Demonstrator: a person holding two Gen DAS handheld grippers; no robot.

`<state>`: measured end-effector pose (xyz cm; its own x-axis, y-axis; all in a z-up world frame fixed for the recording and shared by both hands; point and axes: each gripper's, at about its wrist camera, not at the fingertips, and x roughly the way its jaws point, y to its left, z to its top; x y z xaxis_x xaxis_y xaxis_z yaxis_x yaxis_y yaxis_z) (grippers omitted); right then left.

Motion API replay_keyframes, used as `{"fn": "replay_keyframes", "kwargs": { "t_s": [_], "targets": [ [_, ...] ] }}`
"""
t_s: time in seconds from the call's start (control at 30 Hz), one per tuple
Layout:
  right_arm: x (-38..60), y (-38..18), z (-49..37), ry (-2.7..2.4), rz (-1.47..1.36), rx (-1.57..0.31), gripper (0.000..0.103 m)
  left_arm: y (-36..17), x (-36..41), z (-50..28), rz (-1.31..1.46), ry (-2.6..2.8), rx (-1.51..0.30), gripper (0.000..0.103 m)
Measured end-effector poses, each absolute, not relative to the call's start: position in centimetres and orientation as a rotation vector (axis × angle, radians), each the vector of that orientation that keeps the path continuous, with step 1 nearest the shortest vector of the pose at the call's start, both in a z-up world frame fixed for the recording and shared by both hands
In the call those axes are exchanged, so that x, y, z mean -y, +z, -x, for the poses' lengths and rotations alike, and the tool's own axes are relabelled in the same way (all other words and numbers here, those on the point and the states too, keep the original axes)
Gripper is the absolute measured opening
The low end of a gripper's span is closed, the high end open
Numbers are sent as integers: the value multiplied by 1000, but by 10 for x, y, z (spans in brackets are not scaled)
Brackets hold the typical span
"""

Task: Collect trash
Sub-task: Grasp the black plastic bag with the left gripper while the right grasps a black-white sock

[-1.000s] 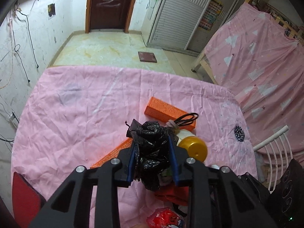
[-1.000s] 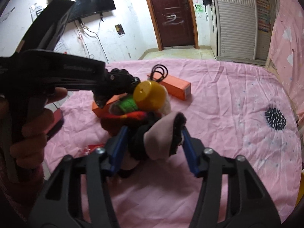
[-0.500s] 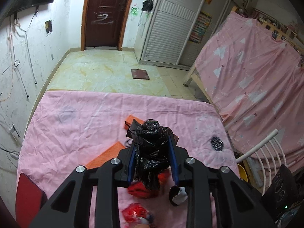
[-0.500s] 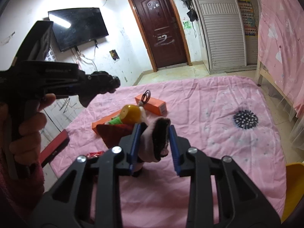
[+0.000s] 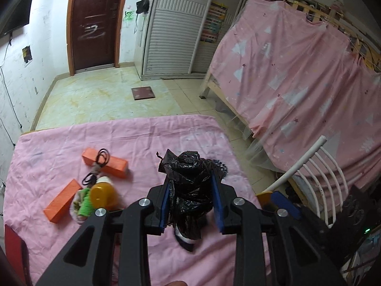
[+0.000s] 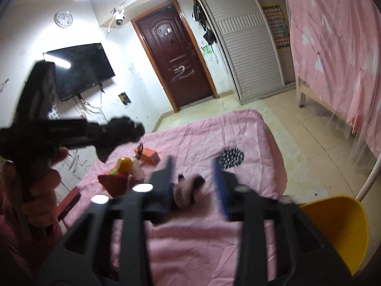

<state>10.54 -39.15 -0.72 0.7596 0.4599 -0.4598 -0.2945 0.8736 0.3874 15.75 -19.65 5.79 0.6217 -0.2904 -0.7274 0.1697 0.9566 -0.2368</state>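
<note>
My left gripper [image 5: 190,202] is clamped on a crumpled black plastic bag [image 5: 190,186], held up clear of the pink sheet [image 5: 142,133]; that piece counts as collected but not yet binned. My right gripper [image 6: 194,183] is blurred; its jaws stand apart with a pale, dark-tipped wad [image 6: 188,188] between them, and I cannot tell whether it is still gripped or dropping free. In the right view a yellow bin [image 6: 338,226] sits at about 4 o'clock, just off the bed edge, so I judge both loads are headed there (nothing visibly inside it from here). Left on the sheet, in the left view at 9 to 10 o'clock: a bottle with a yellow cap [image 5: 102,195] lying in a small heap with green scrap [image 5: 84,208], an orange box [image 5: 63,200] beside it, then farther out a second orange box [image 5: 104,162] with a black cord [image 5: 101,157] across it. Roughly midway, I'd say.
</note>
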Motion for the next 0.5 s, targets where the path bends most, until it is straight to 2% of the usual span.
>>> {"fn": "replay_keyframes", "kwargs": {
  "t_s": [0.03, 0.47, 0.5],
  "targets": [
    [383, -11, -109, 436, -294, -593, 95, 58, 198, -157, 149, -263, -859, 23],
    [305, -50, -145, 443, -33, -820, 95, 68, 159, -164, 202, -171, -833, 23],
    [302, -55, -146, 436, -8, -835, 89, 67, 159, -164, 201, -169, -833, 23]
  ]
}}
